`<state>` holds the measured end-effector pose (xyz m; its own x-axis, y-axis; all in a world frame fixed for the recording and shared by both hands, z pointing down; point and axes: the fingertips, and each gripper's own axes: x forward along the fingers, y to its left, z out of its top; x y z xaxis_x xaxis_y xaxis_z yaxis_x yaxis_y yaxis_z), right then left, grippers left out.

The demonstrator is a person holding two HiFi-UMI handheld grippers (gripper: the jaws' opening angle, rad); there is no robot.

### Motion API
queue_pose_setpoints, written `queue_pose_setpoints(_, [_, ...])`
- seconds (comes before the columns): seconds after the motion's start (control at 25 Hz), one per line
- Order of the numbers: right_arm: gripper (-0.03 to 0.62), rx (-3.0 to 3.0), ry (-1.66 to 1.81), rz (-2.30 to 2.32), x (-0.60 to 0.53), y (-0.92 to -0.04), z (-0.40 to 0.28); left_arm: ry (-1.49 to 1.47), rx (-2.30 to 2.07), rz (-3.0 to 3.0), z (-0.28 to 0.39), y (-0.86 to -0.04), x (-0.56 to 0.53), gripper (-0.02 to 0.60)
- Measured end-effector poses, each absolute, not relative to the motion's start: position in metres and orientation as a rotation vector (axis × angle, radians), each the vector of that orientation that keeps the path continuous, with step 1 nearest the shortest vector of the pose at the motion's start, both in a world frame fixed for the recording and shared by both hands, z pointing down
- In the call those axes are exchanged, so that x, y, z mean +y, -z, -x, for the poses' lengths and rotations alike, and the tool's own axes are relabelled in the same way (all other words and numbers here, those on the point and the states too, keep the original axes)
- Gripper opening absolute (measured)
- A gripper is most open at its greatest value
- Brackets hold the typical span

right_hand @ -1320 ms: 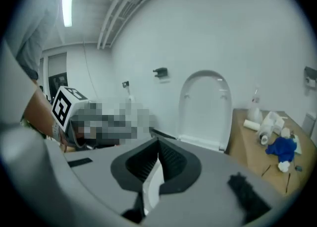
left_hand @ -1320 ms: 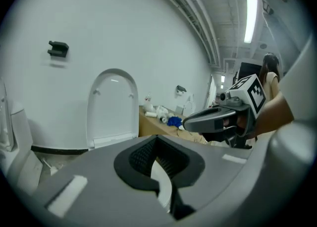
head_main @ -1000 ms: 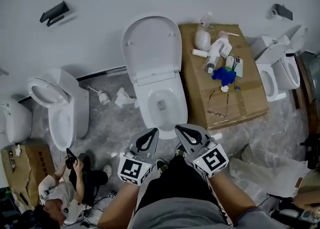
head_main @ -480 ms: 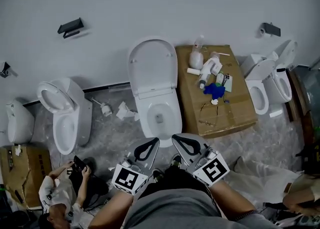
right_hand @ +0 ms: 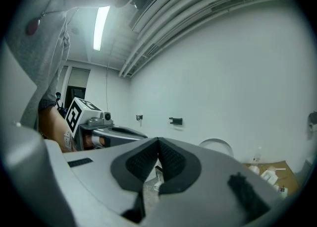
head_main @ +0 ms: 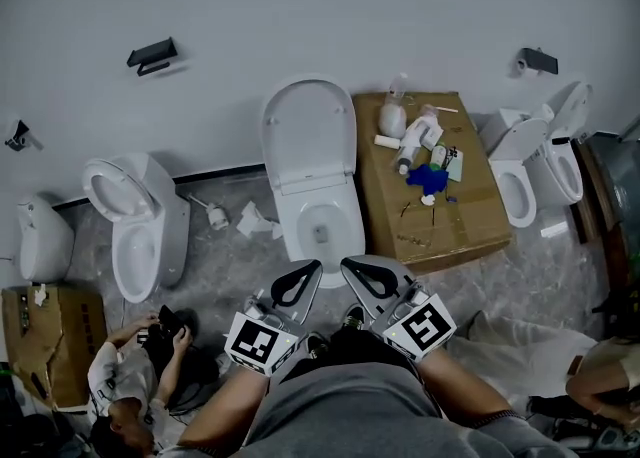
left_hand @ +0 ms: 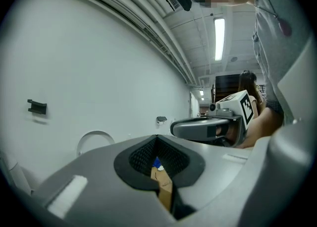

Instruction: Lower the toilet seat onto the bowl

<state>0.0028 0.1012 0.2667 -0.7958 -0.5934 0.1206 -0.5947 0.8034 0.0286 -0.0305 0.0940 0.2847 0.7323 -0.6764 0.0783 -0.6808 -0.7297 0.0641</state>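
Plain white wall (head_main: 320, 6) backs a row of toilets standing on a grey marbled floor (head_main: 230, 261), seen from the head view. At the middle toilet, the toilet seat (head_main: 310, 131) stands raised against the wall, well clear of the bowl (head_main: 322, 226) below it, which lies open; from where I stand I cannot tell seat from lid. Just right of that bowl sits a flat cardboard box (head_main: 470, 226) with white bottles (head_main: 420, 136) and a blue object (head_main: 427, 179) on its far end. Another white toilet (head_main: 135, 221) stands to the left, and one more (head_main: 530, 171) to the right past the box. Crumpled paper (head_main: 250, 218) lies on the floor left of the middle bowl. A person (head_main: 125, 381) crouches at the near left. Near the front rim of the middle bowl, the left gripper (head_main: 312, 266) and the right gripper (head_main: 346, 264) hang side by side, close together, touching nothing. In the left gripper view the left gripper (left_hand: 157, 141) has its jaws brought together with nothing between them. The right gripper view shows the right gripper (right_hand: 158, 142) the same way, jaws meeting at the tips and empty.
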Motion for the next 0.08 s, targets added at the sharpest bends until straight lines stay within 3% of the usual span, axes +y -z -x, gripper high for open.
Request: queue_pose_setpoints(0.08, [0.014,-2.862,-0.022,-0.953,0.1031,-0.2644,-0.0037,-0.076,-1.102,-2.845,0.0287,-0.2837,0.0959,0.008])
